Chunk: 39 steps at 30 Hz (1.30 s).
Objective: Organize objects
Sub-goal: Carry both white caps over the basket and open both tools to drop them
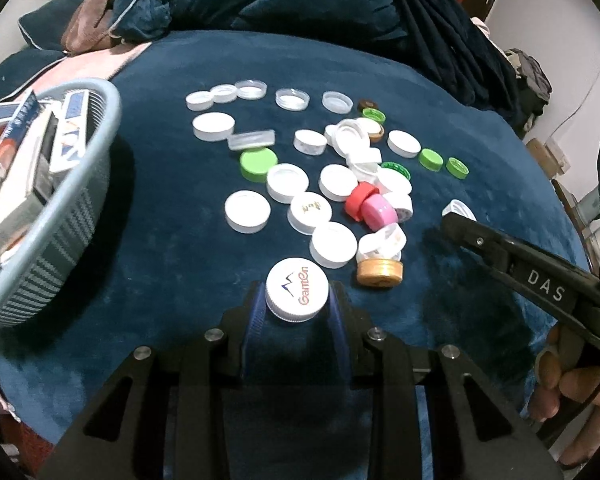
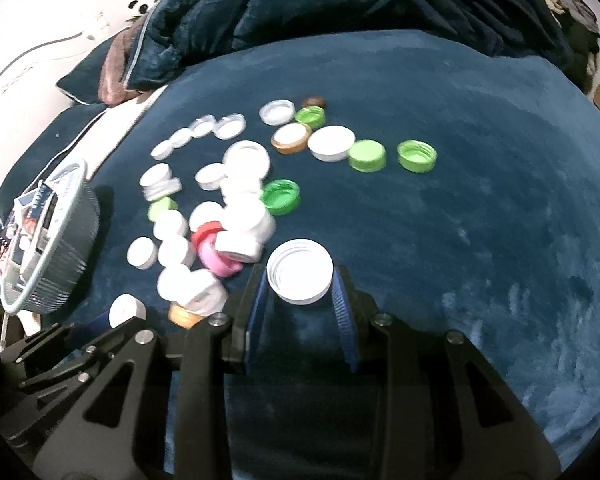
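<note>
White plastic is filling the left wrist view: the left tool [image 1: 297, 304] is gripping a printed white cap [image 1: 297, 294] top-up, on the near side of the cap pile [image 1: 332, 184], with the blue basket [image 1: 80, 216] lying left of that pile, nearer this hand. From the right wrist view, the right tool [image 2: 300, 286] is clenching an upturned white cap [image 2: 300, 276] just right of the pile, the basket [image 2: 76, 248] sitting beyond the pile's far-left side.
</note>
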### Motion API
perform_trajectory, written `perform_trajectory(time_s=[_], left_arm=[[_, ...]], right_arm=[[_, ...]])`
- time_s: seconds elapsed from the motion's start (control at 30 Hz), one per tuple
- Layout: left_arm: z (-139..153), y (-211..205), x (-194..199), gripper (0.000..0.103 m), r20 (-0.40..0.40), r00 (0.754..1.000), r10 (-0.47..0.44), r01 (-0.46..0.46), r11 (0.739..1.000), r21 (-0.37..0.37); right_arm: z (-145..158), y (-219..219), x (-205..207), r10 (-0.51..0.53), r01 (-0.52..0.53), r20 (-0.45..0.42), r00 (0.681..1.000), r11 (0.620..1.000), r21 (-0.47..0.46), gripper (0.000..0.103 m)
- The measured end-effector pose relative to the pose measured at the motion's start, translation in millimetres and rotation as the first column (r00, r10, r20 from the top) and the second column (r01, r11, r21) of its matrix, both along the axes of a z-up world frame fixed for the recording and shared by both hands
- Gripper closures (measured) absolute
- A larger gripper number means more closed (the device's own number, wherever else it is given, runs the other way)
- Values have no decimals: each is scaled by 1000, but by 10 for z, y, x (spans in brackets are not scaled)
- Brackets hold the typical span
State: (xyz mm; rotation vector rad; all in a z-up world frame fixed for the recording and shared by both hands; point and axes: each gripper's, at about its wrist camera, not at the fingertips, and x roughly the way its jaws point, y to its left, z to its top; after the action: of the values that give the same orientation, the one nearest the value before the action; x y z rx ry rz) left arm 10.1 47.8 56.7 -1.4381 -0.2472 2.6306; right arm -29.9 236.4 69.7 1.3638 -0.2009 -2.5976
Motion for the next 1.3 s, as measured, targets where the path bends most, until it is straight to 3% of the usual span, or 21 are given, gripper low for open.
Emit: perform_trajectory(time_s=[0.47, 0.6, 0.77, 1.07, 1.3], left_arm=[[410, -625, 265, 70, -108, 984, 138, -137, 990, 19], [501, -988, 374, 70, -126, 967, 219, -217, 976, 31], [609, -1539, 532, 70, -145, 929, 341, -336, 940, 60], [604, -2336, 787, 70, -137, 852, 506, -493, 862, 120], [499, -2531, 787, 70, -117, 847, 519, -504, 853, 135]], right_arm=[[300, -639, 66, 127, -129, -68, 990, 991, -29, 69], [382, -939, 95, 184, -188, -86, 979, 981, -37, 69], [467, -1308, 138, 258, -264, -105, 960, 963, -48, 69], [599, -2097, 304, 428, -441, -138, 893, 893, -89, 69], [544, -2518, 317, 531, -542, -112, 840, 818, -190, 68]])
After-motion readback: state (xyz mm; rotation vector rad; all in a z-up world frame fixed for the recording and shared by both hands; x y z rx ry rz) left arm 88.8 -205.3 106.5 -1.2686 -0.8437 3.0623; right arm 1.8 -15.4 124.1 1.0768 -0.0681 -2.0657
